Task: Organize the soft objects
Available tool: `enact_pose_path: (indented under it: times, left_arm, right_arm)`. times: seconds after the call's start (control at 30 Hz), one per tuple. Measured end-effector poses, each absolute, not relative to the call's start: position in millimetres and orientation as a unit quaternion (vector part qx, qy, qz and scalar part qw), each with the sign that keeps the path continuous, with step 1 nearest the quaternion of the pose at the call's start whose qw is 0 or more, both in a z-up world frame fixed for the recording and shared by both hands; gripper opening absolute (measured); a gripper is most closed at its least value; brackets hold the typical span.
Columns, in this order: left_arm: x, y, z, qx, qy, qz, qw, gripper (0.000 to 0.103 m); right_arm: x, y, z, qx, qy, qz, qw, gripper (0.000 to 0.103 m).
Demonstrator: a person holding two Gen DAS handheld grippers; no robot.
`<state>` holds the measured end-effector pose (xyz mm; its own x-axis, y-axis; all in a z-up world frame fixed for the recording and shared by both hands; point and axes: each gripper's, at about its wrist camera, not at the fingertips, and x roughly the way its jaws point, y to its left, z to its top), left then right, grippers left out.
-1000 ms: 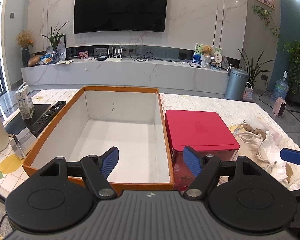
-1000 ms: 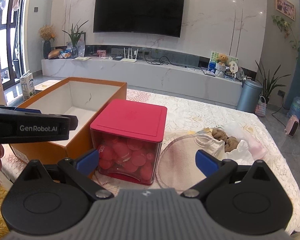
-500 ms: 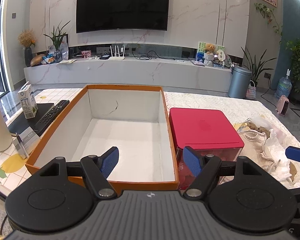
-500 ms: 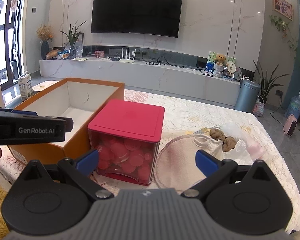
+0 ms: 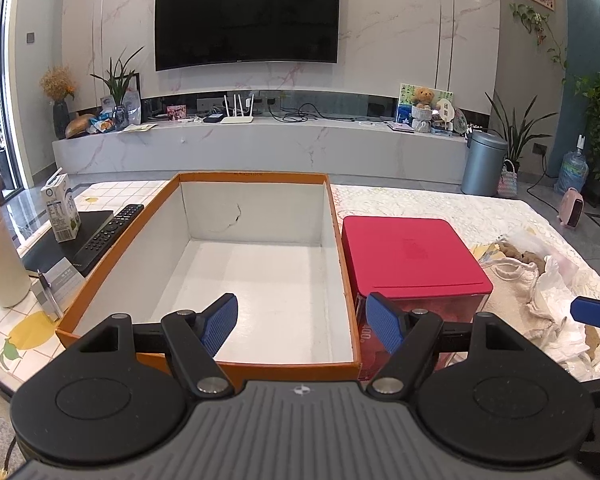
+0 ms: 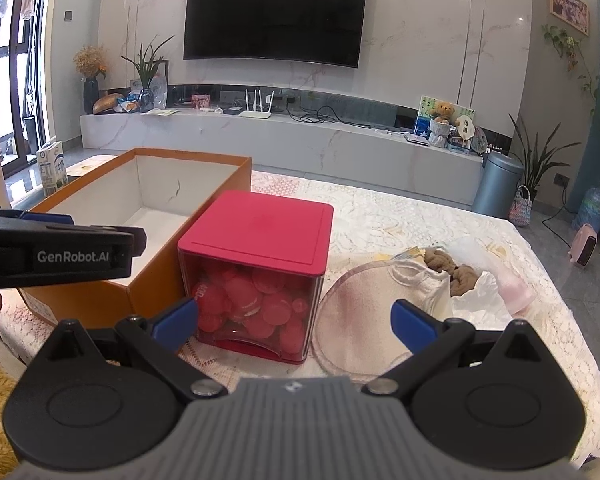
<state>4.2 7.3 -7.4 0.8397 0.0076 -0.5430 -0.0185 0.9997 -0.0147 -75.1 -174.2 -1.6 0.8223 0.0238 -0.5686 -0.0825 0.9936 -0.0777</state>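
Left claw hangs wide and empty over the orange box, ready to receive. Right claw, also spread and empty, faces the soft pile on the worktop beside the red container.

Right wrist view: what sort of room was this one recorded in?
Most likely a home living room. A large wall-mounted TV hangs on a marble wall above a long low media console carrying a router and a teddy bear, with potted plants alongside.
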Motion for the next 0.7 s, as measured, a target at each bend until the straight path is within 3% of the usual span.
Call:
enact_pose_path:
  times: [0.7]
  left_arm:
    - [6.0,1.0,7.5,-0.026,0.284,-0.03,0.958,0.087]
  right_arm:
    - [-78.5,-194.8,14.9,-0.036,0.289,-0.007,0.957,0.1]
